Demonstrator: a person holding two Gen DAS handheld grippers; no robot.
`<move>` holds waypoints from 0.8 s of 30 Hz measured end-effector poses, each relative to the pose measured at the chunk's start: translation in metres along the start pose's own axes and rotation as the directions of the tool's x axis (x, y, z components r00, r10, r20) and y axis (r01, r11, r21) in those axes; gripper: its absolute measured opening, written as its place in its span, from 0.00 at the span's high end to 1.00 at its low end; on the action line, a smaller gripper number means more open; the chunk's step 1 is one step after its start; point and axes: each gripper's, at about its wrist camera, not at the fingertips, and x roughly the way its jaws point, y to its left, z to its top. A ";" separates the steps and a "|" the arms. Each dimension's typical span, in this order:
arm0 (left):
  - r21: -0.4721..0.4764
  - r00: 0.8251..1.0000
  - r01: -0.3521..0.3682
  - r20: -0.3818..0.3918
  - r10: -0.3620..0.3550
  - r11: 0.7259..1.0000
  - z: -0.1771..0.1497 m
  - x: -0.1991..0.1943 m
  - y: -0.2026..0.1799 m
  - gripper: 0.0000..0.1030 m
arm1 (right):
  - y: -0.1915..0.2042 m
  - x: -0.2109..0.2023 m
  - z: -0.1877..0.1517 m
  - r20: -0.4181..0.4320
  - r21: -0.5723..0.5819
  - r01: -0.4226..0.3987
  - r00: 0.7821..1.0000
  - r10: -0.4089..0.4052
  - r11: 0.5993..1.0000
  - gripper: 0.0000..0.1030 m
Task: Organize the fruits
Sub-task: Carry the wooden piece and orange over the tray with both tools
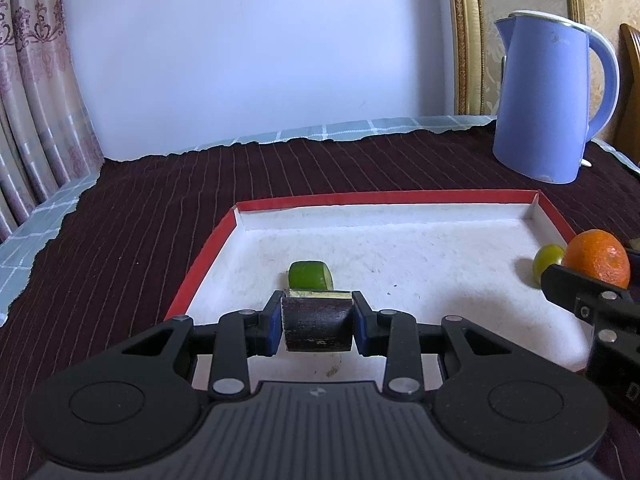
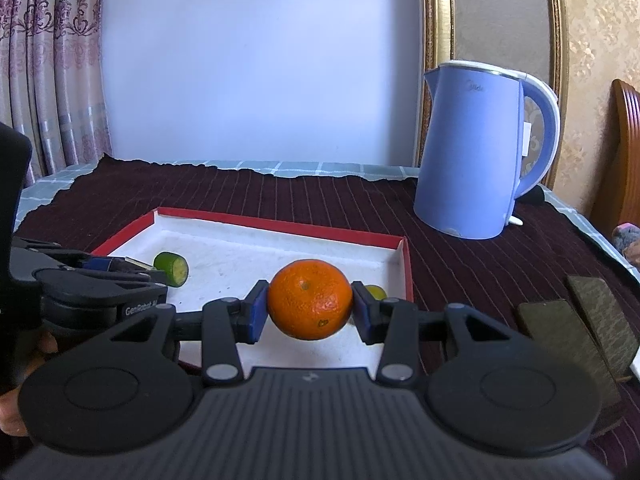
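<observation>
Orange point(image 2: 309, 299): round, bright, dimpled skin with a small dark blemish low on its front — clamped at its widest part between my right gripper point(image 2: 307, 307) fingers, which are closed narrow on it, above the near right part of the tray point(image 2: 280, 225).
Dark piece point(image 1: 318, 328): short cut chunk, near-black skin, pale yellowish cut face on top — pinched between my left gripper point(image 1: 317, 325) fingers, nearly closed, over the tray's near left part.
Green cut piece point(image 1: 310, 275): shiny green skin, pale cut end, lying on the tray floor just beyond my left fingers, apart from them.
Small green fruit point(image 1: 547, 260): round, yellow-green, in the tray's right corner, just behind the orange.
Tray: white inside, red rim, on the table's dark striped cloth point(image 1: 160, 208).
Kettle point(image 2: 476, 152): blue, beyond the tray on the right; its faint logo is unreadable.
Writing: "GenRobot" on my left gripper's body, seen from the right wrist.
</observation>
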 end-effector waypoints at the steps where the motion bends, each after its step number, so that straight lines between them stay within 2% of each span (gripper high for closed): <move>1: 0.002 1.000 0.001 0.001 -0.001 1.000 0.001 0.001 -0.001 0.67 | -0.001 0.002 0.000 -0.003 0.004 -0.001 1.000 0.001 1.000 0.60; 24: 0.018 0.999 -0.017 -0.028 0.017 1.000 0.011 0.026 -0.013 0.67 | -0.017 0.033 0.002 -0.034 0.069 0.022 0.999 -0.020 0.997 0.60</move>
